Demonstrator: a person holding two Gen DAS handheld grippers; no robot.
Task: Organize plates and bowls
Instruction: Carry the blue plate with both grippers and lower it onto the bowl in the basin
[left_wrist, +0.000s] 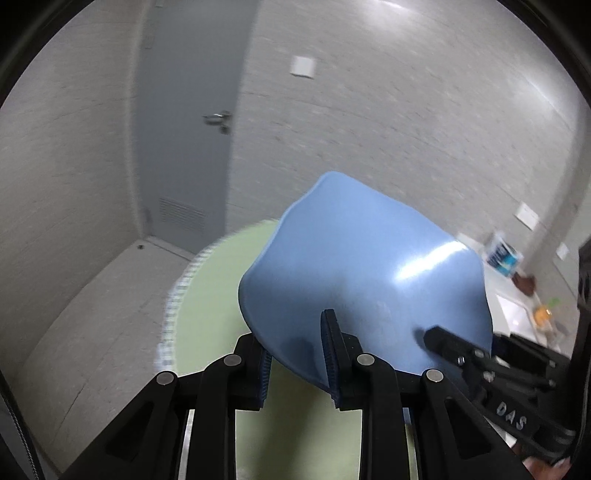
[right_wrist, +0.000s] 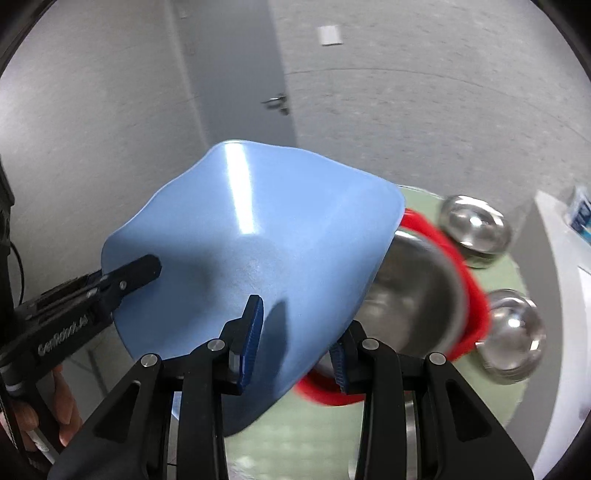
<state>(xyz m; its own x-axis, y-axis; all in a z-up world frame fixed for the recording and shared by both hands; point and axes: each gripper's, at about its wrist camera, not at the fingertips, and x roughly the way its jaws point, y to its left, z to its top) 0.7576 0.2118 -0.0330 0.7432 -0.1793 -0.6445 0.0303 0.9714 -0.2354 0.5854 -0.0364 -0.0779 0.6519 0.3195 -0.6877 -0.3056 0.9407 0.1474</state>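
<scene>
1. Blue bowl (right_wrist: 251, 236), tilted, is held in the air above the green table (right_wrist: 280, 435).
2. Left gripper (left_wrist: 299, 354) and right gripper (right_wrist: 291, 332) each pinch its rim, jaws closed on the wall.
3. Judged step: carrying it; next, lowering it level, perhaps toward the red-rimmed steel bowl (right_wrist: 424, 288).

A grey door (left_wrist: 188, 122) with a lever handle (left_wrist: 218, 119) stands in the far wall. A white wall plate (left_wrist: 303, 66) is to its right. A blue-labelled container (left_wrist: 503, 254) sits far right.
</scene>
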